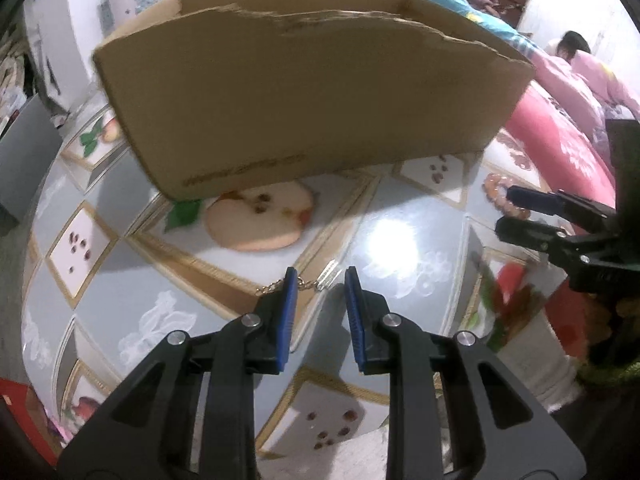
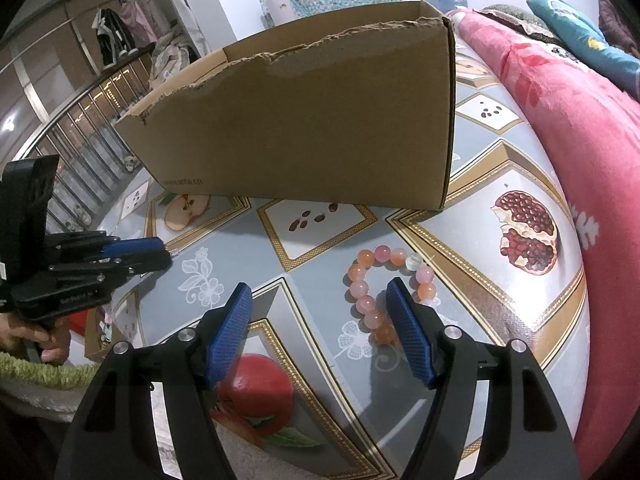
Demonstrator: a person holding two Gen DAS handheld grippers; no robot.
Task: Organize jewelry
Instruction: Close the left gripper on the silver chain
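Note:
A thin gold chain (image 1: 308, 285) lies on the fruit-patterned tablecloth (image 1: 400, 240). It runs across the tips of my left gripper (image 1: 321, 280), partly behind the left pad. The jaws stand narrow with a clear gap, and the pads do not press on the chain. A pink and orange bead bracelet (image 2: 360, 288) lies flat in front of my right gripper (image 2: 318, 288), which is open wide, its right fingertip over the bracelet's ring. The bracelet (image 1: 496, 192) and right gripper (image 1: 506, 210) also show at the right in the left wrist view. A torn cardboard box (image 1: 300, 100) stands behind.
The cardboard box (image 2: 312, 120) fills the back of the table. A pink quilt (image 2: 580, 120) runs along the table's right edge. A hand (image 2: 40, 336) holds the left gripper (image 2: 166, 254) at the far left. Two people (image 1: 580, 52) are in the background.

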